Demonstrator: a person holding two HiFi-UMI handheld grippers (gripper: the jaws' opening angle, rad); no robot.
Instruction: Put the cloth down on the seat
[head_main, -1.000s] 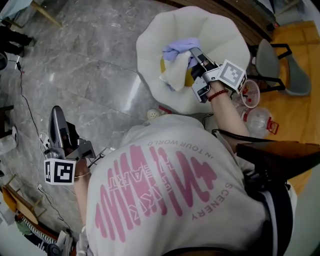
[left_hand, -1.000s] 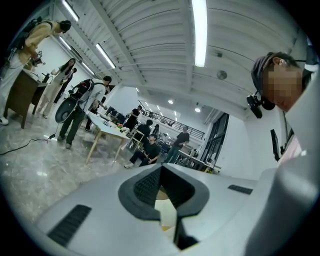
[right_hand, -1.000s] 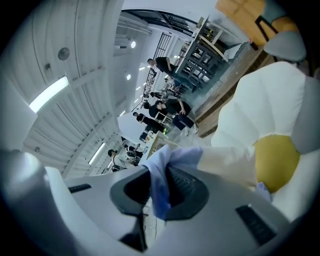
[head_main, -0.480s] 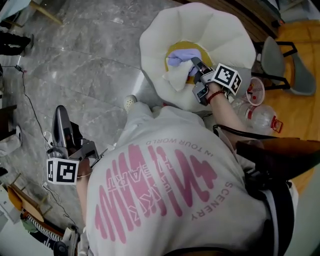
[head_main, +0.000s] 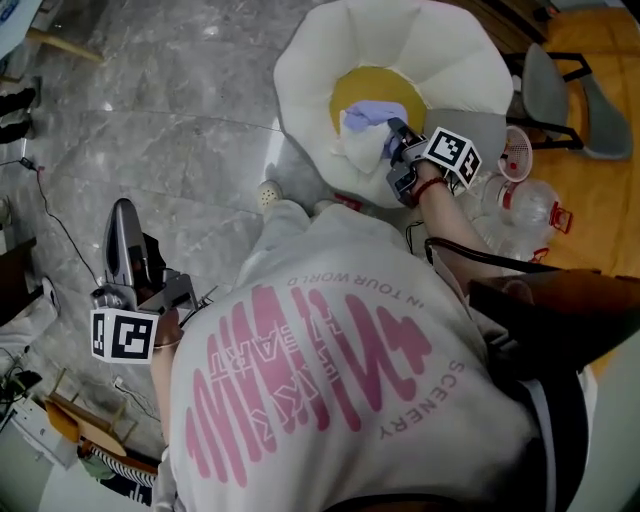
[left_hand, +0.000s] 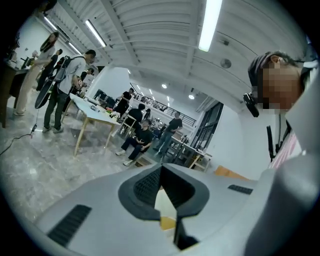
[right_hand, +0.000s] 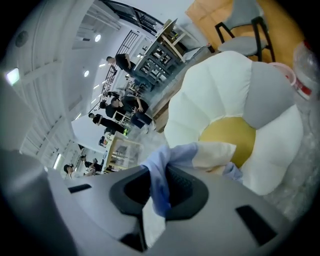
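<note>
The seat (head_main: 440, 50) is a flower-shaped cushion on the floor, with white petals and a yellow middle (head_main: 370, 88). A lavender and white cloth (head_main: 362, 130) hangs over the near part of that yellow middle. My right gripper (head_main: 398, 140) is shut on the cloth's right end, just above the seat. In the right gripper view the cloth (right_hand: 210, 152) is pinched between the jaws of the right gripper (right_hand: 159, 182) and trails toward the yellow middle (right_hand: 237, 135). My left gripper (head_main: 122, 240) hangs at my left side over the grey floor, shut and empty (left_hand: 161, 172).
To the right of the seat are a red-rimmed cup (head_main: 512, 160) and plastic bottles (head_main: 528, 212). A grey chair (head_main: 560, 95) stands on a wooden floor patch beyond them. Cables (head_main: 55, 225) run over the floor at left. People and tables (left_hand: 95, 110) are far off.
My right gripper has carried the cloth down and in over the seat's yellow middle, which now shows more. The left gripper has hardly moved.
</note>
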